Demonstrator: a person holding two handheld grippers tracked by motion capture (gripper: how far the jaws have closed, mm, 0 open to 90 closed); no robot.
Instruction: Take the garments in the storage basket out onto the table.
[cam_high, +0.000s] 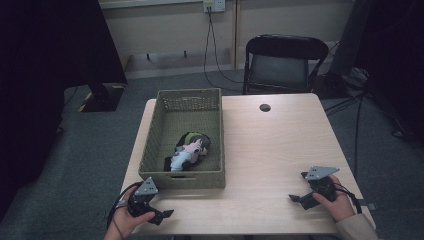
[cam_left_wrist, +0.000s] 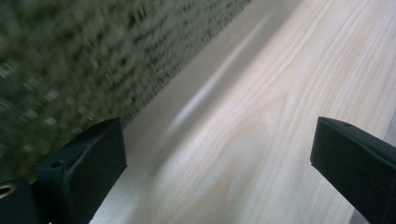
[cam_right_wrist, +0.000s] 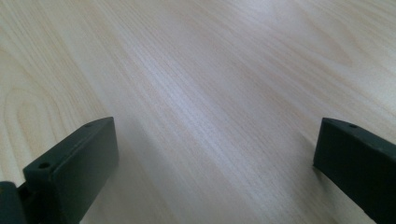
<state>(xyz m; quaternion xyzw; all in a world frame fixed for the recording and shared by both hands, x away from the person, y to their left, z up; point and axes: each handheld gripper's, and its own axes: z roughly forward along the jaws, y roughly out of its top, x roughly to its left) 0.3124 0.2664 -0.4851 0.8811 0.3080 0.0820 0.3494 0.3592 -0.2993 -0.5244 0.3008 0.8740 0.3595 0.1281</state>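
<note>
A green woven basket (cam_high: 155, 135) stands on the left half of the pale wooden table (cam_high: 280, 145). Inside it lies a small bundle of mixed cloth (cam_high: 189, 150), black, white, pink and green. My left gripper (cam_high: 162, 215) rests at the table's front left corner, just in front of the basket, open with nothing between its jaws. In the left gripper view (cam_left_wrist: 219, 154) the basket's wall (cam_left_wrist: 70, 60) is close on the left. My right gripper (cam_high: 297, 199) rests near the front right edge, open over bare wood (cam_right_wrist: 215, 154).
A round dark cable hole (cam_high: 265, 107) sits near the table's far edge. Behind the table stands a black folding chair (cam_high: 282, 60). Cables (cam_high: 212, 50) run from a wall socket down to the grey carpet.
</note>
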